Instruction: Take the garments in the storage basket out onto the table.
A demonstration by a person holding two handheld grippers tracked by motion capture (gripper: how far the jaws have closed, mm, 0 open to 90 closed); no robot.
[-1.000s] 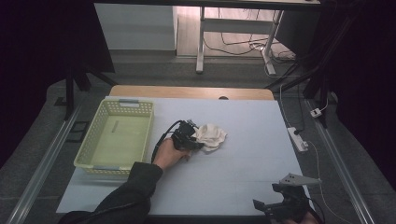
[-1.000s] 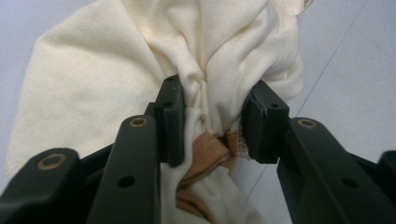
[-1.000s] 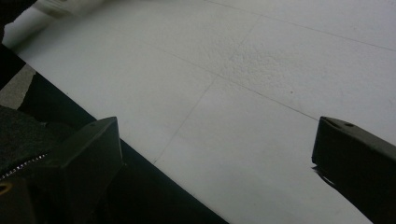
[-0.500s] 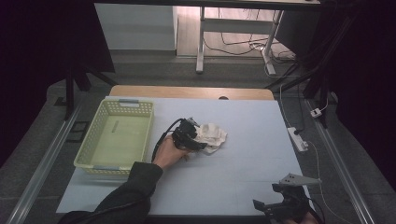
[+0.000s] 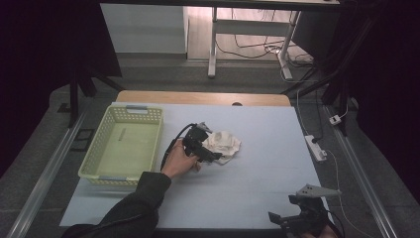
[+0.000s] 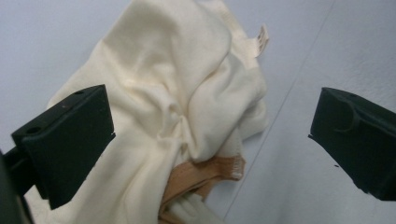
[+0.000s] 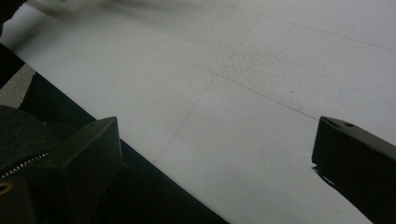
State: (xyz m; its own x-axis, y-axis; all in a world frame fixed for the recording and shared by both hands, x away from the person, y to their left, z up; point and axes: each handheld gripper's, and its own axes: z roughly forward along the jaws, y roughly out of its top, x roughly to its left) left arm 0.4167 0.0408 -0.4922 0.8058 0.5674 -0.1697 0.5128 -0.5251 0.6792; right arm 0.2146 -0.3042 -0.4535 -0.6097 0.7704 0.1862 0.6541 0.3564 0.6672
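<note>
Left tongs (image 6: 210,140) spread over cream cloth (image 6: 173,93); right tongs (image 7: 215,168) spread at table edge (image 7: 140,161).

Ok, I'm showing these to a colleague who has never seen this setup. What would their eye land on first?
Probably the crumpled cream cloth near the middle of the pale blue table, with the left gripper right at it, jaws wide open. Next, the pale green plastic basket on the table's left side. The right gripper waits at the near right edge, also open.
</note>
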